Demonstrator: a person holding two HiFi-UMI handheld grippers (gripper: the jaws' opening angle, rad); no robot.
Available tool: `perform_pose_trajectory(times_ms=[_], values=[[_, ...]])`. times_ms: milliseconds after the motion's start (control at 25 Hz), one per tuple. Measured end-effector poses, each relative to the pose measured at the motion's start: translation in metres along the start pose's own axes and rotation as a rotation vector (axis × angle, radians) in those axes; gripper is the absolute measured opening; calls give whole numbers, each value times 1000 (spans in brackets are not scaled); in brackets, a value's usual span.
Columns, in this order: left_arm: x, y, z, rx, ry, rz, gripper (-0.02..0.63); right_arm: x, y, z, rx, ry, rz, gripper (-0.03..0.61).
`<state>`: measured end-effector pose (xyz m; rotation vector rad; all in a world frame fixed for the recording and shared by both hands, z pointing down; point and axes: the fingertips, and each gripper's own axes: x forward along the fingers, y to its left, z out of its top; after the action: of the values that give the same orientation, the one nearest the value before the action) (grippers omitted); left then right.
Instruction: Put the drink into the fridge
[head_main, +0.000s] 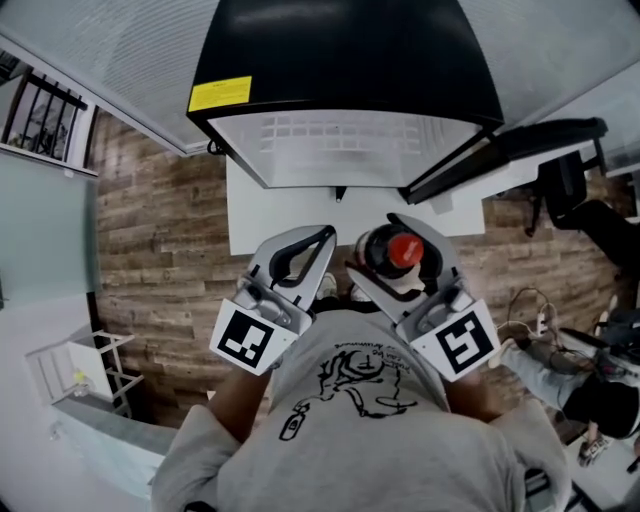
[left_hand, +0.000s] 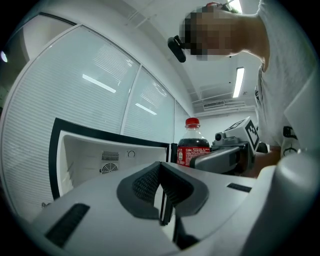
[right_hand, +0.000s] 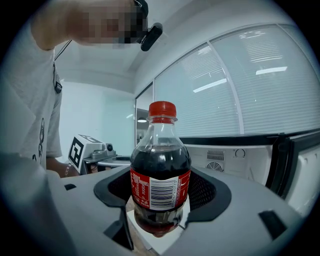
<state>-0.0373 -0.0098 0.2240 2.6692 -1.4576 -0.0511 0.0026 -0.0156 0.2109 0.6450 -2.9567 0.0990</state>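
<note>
A cola bottle (head_main: 403, 251) with a red cap and red label stands upright between the pads of my right gripper (head_main: 387, 246), which is shut on its body. The right gripper view shows the bottle (right_hand: 160, 175) filling the jaws of that gripper (right_hand: 160, 186). Just left of it, my left gripper (head_main: 322, 238) is shut with nothing in it, its pads (left_hand: 149, 184) nearly touching. From the left gripper (left_hand: 161, 172) the bottle (left_hand: 192, 150) shows to the right. Ahead, the black fridge (head_main: 340, 150) is open, with its white inside (left_hand: 100, 155) bare and its door (head_main: 500, 150) swung right.
The fridge stands on a white base (head_main: 250, 220) over a wooden floor (head_main: 150, 230). Frosted glass walls (head_main: 110, 60) run behind it. A black chair (head_main: 570, 190) and cables (head_main: 530, 310) lie to the right, a white rack (head_main: 90, 370) to the left.
</note>
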Motion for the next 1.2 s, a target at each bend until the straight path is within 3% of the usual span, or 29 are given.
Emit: perform_pose_trajectory(times_ms=[1200], values=[[57,32,-36,31,-1,-12,3,27,-66,-40,-63,12,-67,325]])
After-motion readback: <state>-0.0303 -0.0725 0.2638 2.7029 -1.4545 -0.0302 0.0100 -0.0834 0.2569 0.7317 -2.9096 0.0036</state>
